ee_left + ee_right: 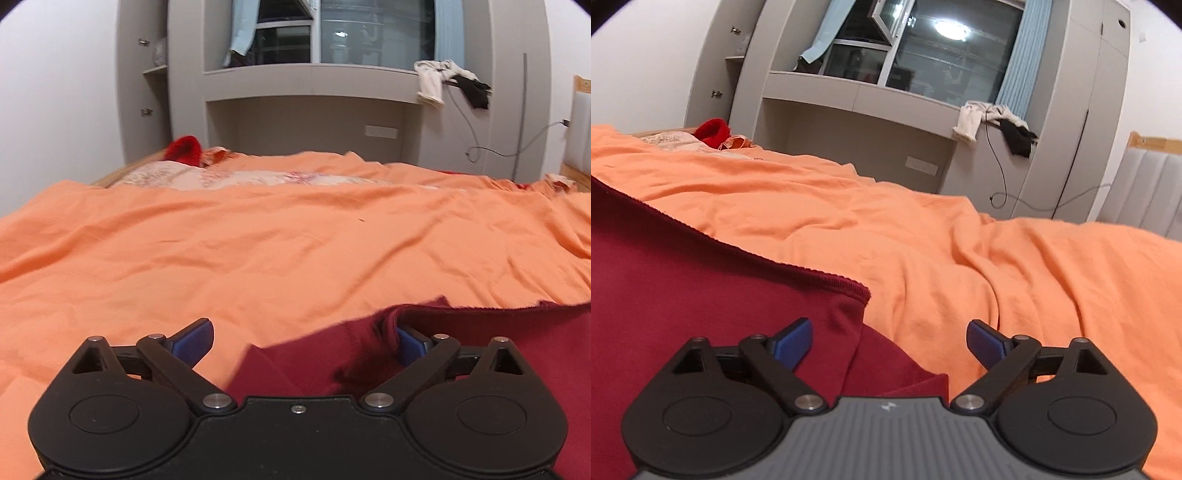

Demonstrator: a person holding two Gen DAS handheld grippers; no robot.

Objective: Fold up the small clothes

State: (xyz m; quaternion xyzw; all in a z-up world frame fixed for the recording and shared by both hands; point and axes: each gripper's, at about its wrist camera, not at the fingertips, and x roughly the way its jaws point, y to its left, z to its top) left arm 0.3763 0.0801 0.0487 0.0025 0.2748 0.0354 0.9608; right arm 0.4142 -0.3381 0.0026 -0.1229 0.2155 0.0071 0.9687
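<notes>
A dark red, soft knit garment (480, 343) lies spread on the rumpled orange cotton bedsheet (258, 251) that covers the bed, at the near edge of the sheet close under both cameras.

In the left wrist view the left tongs (299, 341) stand released, their blue-padded fingers (195, 338) wide apart. The left finger hangs over bare orange sheet just beside the garment; the right finger is partly hidden under a raised fold of the garment's edge, so whether it touches the cloth cannot be told. The garment's fuzzy cut edge runs from that fold off to the right of the view.

In the right wrist view the right tongs (889, 341) are likewise released and grasp nothing. The garment (701, 295) fills the lower left, its stitched hem (812, 271) running to a corner on the orange sheet (997, 266). The left blue finger (796, 341) sits over the red cloth near that corner, while the right one is over the sheet, beside the garment's lower edge.

Beyond the far side of the sheet stands a grey built-in cabinet (306, 88) with an open niche, below a dark window (942, 48) flanked by pale blue curtains (1015, 55). A cream cloth (430, 83) and a black cloth (476, 90) hang off the cabinet's ledge to the right, and a thin grey cable (472, 125) drops from them. A bright red fuzzy item (184, 149) sits at the sheet's far left corner, next to a pale floral quilt (236, 179).
</notes>
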